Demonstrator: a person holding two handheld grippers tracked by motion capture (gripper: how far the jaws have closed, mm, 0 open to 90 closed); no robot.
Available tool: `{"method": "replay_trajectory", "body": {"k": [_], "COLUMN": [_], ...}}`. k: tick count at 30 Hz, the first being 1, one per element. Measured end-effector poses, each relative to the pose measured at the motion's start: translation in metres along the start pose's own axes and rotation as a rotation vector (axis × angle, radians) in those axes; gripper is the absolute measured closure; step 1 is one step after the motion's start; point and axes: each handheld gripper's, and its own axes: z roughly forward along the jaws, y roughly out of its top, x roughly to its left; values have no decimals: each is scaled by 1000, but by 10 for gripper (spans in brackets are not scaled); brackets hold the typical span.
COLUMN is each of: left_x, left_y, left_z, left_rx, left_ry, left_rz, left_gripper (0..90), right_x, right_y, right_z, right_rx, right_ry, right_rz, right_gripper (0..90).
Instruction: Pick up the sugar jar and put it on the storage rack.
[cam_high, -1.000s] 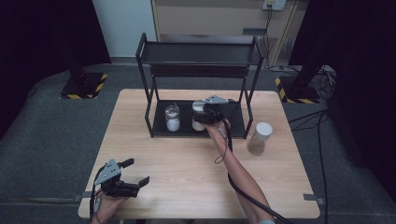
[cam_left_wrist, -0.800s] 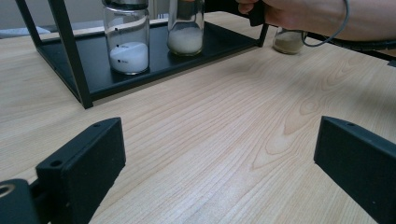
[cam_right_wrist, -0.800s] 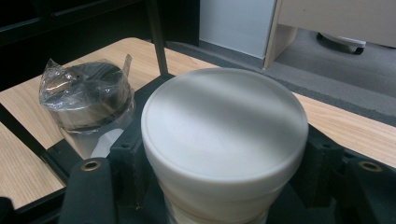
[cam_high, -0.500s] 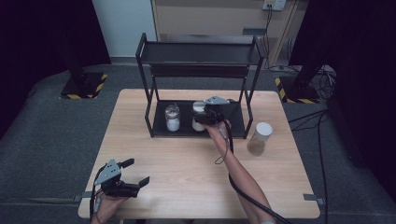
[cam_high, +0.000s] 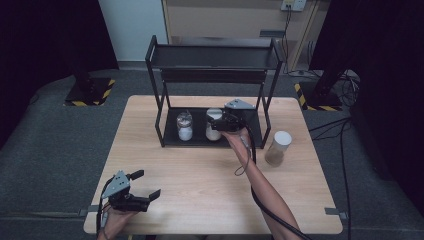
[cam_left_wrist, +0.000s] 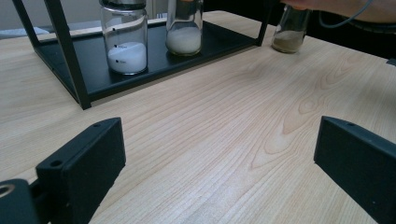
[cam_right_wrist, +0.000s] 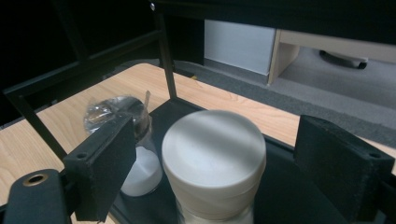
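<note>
A black two-level rack stands at the back of the wooden table. On its lower shelf are a clear jar of white powder and a white-lidded jar. My right gripper is open, its jaws standing on either side of the white-lidded jar's lid with a gap on each side. My left gripper is open and holds nothing, low over the table's front left.
A third jar with a white lid and brownish powder stands on the table right of the rack. The rack's upright posts flank the shelf. The right forearm crosses the table's middle.
</note>
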Motion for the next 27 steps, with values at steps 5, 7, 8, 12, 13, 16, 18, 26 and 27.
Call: {"method": "replay_trajectory", "body": {"k": [5,7,8,12,13,16,18,26,27], "left_x": [0,0,0,0,0,0,-1,-1,-1], "left_y": [0,0,0,0,0,0,0,0,0], "left_z": [0,0,0,0,0,1,1,1,1], "left_rx": [-2,-2,-3,-3,-3,-1,-2,-1,-1], "left_ry": [-2,-2,-2,-1,-2,-2,-1,-1,-1], "left_rz": [0,1,0,0,1,1,1,2,2], "left_gripper": [10,10,10,10,10,10,10,10,10], "right_x": [0,-1,-2,-2,-4,-7,-7,-5,-5], "right_y": [11,15,17,20,19,19,19,12,10], "right_z": [-13,-19,-23,-38,-42,-54,-63,-101,-107], "right_rx": [4,9,11,15,14,20,22,7,-3], "right_ry": [11,12,17,13,18,32,35,61,64], "right_rz": [-37,-48,-53,-81,-73,-73,-88,-125,-124], "right_gripper": [126,123,123,122,122,119,119,117,117]}}
